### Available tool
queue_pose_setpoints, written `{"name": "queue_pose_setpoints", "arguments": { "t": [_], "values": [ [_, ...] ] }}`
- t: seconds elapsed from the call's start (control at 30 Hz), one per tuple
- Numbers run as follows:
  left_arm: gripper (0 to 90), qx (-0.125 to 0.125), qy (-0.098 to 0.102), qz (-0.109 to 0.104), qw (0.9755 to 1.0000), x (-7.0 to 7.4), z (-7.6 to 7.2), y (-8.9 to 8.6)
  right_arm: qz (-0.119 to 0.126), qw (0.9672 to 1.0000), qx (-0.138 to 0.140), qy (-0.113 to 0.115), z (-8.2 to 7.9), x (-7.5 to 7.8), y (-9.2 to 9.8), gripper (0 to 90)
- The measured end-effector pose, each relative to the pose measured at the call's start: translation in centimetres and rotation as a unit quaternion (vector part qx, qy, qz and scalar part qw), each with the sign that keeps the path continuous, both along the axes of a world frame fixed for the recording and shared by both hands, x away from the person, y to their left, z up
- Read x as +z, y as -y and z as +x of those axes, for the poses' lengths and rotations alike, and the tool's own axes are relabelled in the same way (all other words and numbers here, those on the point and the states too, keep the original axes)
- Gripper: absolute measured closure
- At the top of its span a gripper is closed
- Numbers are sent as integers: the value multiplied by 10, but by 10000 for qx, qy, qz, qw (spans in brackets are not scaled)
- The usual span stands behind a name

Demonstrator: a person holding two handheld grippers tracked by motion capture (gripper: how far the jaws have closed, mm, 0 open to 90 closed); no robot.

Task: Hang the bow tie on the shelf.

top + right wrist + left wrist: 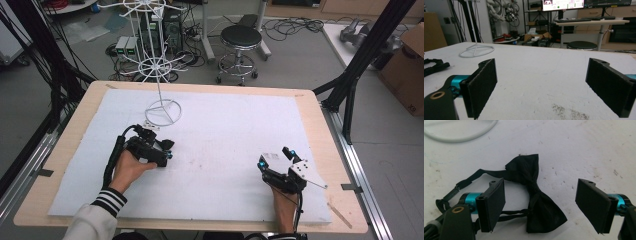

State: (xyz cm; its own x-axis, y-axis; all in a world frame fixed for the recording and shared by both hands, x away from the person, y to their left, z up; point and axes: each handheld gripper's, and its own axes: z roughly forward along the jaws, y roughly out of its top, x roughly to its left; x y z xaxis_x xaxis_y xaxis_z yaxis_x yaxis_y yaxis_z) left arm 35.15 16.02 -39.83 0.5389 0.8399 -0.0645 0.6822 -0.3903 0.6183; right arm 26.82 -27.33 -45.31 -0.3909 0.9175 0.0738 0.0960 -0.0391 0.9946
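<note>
A black bow tie (536, 195) lies flat on the white table cover, and its thin strap (474, 176) trails off to one side. My left gripper (540, 185) is open, one pad on each side of the bow tie, just above it. In the high view the left gripper (169, 149) sits left of centre, near the base of the white wire stand (162, 112). My right gripper (275, 157) rests low at the front right of the table. It is open, and in its own view the right gripper (542, 65) has nothing between its pads.
The tall white wire stand (159, 65) rises at the back left; its ring base (476, 51) also shows in the right gripper view. Behind the wooden table edge (210, 86) are a black stool (241, 37), cables and a cardboard box (407, 70).
</note>
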Motion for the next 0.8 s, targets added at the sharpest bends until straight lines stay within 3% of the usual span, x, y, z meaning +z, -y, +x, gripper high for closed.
{"name": "queue_pose_setpoints", "arguments": {
  "t": [0.2, 0.8],
  "values": [
    [267, 116, -178, 153, 9997, -5, 4, 3, 10, 10000, 9, 30, 0, 0, 1, 93],
    [331, 332, -454, 292, 9980, -12, 11, 13, 51, 10000, 26, 27, -1, 0, 1, 93]
  ]
}}
